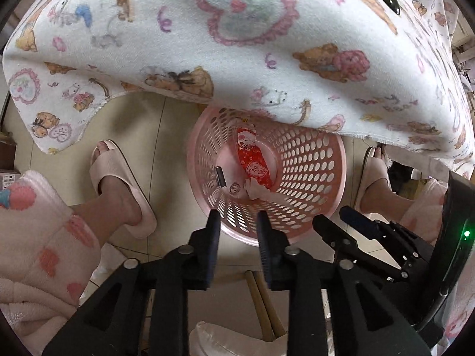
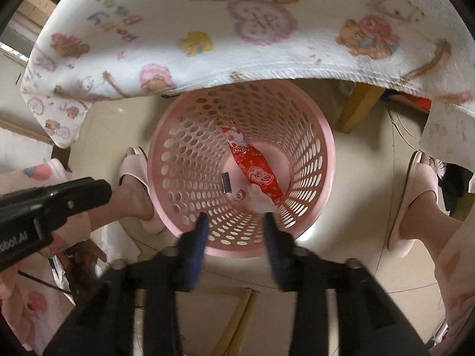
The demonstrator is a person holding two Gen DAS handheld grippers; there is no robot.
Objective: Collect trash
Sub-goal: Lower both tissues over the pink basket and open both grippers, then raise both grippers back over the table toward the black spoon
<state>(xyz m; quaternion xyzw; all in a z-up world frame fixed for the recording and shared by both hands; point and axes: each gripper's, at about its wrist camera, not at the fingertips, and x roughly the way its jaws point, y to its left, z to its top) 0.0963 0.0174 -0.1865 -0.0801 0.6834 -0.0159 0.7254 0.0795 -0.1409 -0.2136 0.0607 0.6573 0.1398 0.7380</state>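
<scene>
- The left gripper [image 1: 237, 218] points down over the near rim of the pink basket [image 1: 308, 184], its jaws a narrow gap apart with nothing between them.
- The right gripper [image 2: 234, 219] hangs over the same near rim, just beside the left one, its jaws a little wider apart and equally empty.
- Inside the basket, on its floor, lies a red wrapper [image 2: 252, 166]; its long axis runs from the far wall, where its white-printed end rests, slantwise down to the near right wall.
- Touching the wrapper's near end is a crumpled white tissue [image 2: 261, 198], against the basket's near wall.
- Just left of the tissue sits a small round cap-like piece [image 2: 239, 196], and left of that a small dark battery-shaped cylinder [image 2: 226, 182], its axis pointing from far to near.
- A printed cloth [image 1: 237, 44] with bears and hearts overhangs the basket's far rim.
- A slippered foot [image 1: 118, 184] stands on each side of the basket on the pale tiled floor [image 1: 166, 136].
</scene>
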